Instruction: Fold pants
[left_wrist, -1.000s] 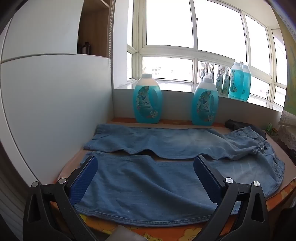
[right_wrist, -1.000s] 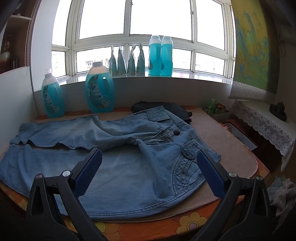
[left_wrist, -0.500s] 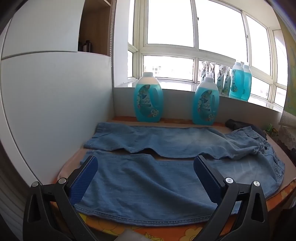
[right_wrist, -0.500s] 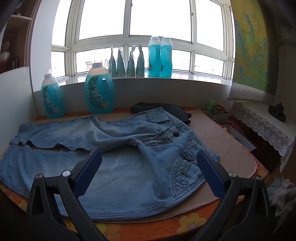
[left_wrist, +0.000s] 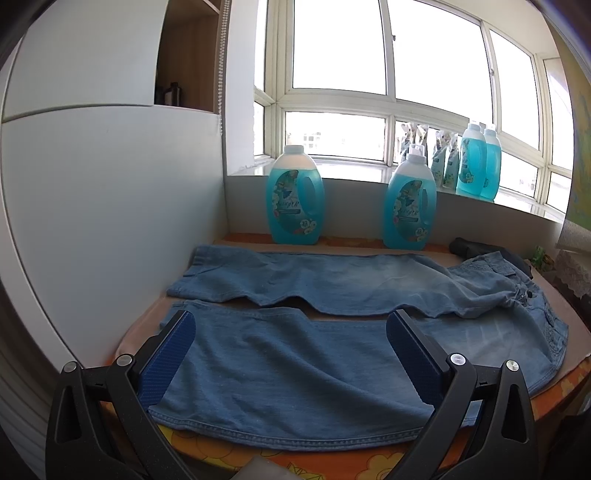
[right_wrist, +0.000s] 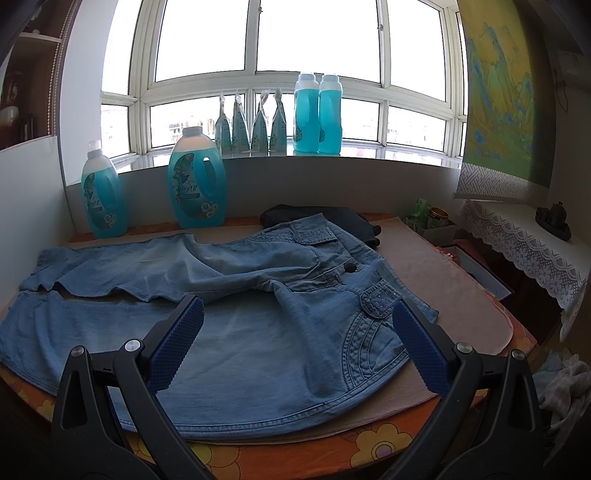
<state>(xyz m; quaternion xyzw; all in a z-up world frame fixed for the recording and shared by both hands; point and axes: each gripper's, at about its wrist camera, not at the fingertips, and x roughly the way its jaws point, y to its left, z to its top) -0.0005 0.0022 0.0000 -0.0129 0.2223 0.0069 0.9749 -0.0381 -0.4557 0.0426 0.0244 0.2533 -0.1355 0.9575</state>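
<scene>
Both grippers poised low over unfolded jeans, jaws wide, nothing held.

Left gripper (left_wrist: 290, 345) above the near leg, right gripper (right_wrist: 298, 326) above the seat, both aimed toward the window, empty. Jeans (right_wrist: 236, 325) flat on a beige mat (right_wrist: 443, 288) over the floral-clothed table (right_wrist: 332, 458); long axis left-right, hems left, waistband right, legs slightly parted.

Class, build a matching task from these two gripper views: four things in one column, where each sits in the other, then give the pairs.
1. jeans
2. twin blue bottles
3. dark garment
4. lace cloth

A. on the windowsill
B. behind the jeans' waistband
C. spread flat on the table
D. draped over a side shelf at right

Pairs: 1-C, 2-A, 3-B, 4-D
</scene>
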